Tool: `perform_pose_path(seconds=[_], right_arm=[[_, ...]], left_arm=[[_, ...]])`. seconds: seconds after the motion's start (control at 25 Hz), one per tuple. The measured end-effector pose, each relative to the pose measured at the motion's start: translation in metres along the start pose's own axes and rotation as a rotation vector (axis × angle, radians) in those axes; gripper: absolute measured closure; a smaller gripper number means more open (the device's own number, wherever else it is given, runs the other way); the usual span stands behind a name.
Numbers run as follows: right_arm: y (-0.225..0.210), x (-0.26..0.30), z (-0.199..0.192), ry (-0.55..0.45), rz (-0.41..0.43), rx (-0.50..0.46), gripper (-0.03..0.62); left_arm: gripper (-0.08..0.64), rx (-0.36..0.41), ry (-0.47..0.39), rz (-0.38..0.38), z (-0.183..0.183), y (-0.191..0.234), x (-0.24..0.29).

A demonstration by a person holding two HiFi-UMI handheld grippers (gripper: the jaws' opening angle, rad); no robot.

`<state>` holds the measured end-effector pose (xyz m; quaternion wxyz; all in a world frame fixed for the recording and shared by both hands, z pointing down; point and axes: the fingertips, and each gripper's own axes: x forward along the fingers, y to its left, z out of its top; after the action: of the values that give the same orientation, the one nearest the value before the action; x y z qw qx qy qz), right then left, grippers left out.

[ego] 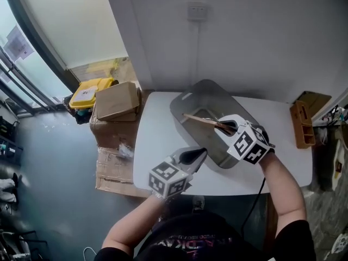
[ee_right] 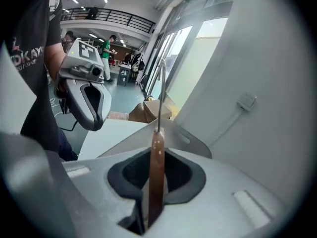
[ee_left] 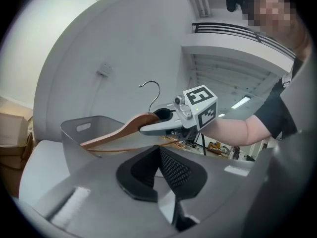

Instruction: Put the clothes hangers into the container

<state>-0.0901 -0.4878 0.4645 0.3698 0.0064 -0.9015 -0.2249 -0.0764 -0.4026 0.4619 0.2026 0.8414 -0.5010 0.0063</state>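
Note:
A wooden clothes hanger with a metal hook hangs over the grey container on the white table. My right gripper is shut on the hanger's middle; in the right gripper view the hanger stands edge-on between the pads, hook up. My left gripper is shut with nothing in it, at the container's near left side, above the table. In the left gripper view the hanger reaches from the right gripper over the container.
Cardboard boxes and a yellow item lie on the floor left of the table. A wooden rack stands at the table's right end. The wall with a socket is just behind the container.

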Motion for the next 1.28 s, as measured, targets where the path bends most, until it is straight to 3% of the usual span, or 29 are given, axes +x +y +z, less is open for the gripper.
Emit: perform_pose_path(seconds=[0.12,0.44,1.28], right_arm=[[0.001,0.024,-0.006,0.02,0.036,-0.054,0.534],[0.015,0.076,-0.021,0.079,0.103,-0.197,0.534],[0.044,0.109,-0.037,0.176,0.106,-0.286,0.532]], left_arm=[[0.561,0.01,0.012,0.034,-0.008,0.012,-0.002],[0.561,-0.051,0.025,0.104,-0.026,0.04,-0.013],[0.561,-0.086,0.008,0.108,-0.035,0.058,-0.031]])
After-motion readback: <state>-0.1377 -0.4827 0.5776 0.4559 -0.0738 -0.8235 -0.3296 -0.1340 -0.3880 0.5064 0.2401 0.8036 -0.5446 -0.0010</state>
